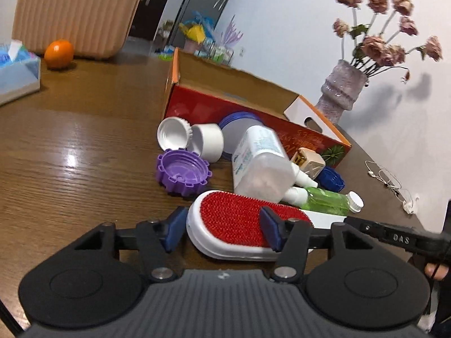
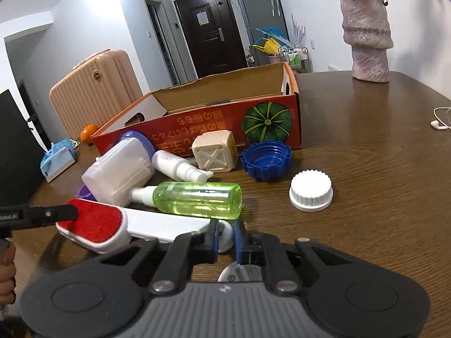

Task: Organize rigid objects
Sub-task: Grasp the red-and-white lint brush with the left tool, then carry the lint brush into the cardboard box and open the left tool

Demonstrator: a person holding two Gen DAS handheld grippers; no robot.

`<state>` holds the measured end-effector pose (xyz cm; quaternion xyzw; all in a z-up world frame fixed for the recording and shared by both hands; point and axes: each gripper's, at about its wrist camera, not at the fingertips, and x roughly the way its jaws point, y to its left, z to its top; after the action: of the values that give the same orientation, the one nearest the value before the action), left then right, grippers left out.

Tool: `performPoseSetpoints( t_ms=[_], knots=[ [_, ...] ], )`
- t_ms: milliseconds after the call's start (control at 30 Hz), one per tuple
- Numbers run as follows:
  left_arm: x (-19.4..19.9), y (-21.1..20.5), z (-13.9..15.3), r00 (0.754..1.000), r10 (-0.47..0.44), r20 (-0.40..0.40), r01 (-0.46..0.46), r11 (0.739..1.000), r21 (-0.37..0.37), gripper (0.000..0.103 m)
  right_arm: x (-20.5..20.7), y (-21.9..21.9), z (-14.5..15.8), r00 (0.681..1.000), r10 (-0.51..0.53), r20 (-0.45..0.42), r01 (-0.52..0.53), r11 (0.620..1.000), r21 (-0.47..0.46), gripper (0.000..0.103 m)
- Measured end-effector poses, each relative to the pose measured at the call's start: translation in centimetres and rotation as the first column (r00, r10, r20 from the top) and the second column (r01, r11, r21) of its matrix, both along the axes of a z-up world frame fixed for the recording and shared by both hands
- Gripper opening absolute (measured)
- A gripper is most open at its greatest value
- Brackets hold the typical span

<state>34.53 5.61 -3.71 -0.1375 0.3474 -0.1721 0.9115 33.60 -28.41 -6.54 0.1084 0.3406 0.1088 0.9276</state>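
Inspecting lint brush [image 1: 234, 225]: lies on wooden table [image 1: 70, 146] before red cardboard box [image 2: 197, 124]. Left gripper [image 1: 222, 231] spread wide, straddling red pad. Right gripper [image 2: 225, 242] clamped on white handle end. We judge it light, stiff, smooth-sided; handle safest hold.

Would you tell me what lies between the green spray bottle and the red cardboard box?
Right wrist view: a small white spray bottle and a cream cube.
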Motion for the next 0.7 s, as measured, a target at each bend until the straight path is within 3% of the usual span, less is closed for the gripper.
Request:
performPoseSetpoints(
  t_ms=[200, 467, 600, 700],
  knots=[
    [-4.6, -0.6, 1.2, 0.999, 0.026, 0.040, -0.026, 1.000, -0.008, 0.053, -3.4, -0.2, 1.3, 0.996, -0.052, 0.069, 0.051, 0.999, 0.018, 0.011],
    [-11.6, -1.6, 4.1, 0.987, 0.050, 0.153, -0.048, 0.999, -0.013, 0.054, -10.2, -0.9, 3.9, 0.984, -0.077, 0.160, 0.072, 0.997, 0.039, 0.011],
    [-10.6, -2.3, 5.7, 0.984, 0.029, 0.173, -0.027, 1.000, -0.016, 0.053, -9.5, -1.5, 5.5, 0.975, -0.089, 0.204, 0.086, 0.996, 0.027, 0.011],
    [-7.9, -2.7, 7.7, 0.977, 0.018, 0.213, -0.016, 1.000, -0.011, 0.054, -6.5, -1.7, 7.6, 0.964, -0.091, 0.251, 0.093, 0.996, 0.006, 0.011]
  ],
)
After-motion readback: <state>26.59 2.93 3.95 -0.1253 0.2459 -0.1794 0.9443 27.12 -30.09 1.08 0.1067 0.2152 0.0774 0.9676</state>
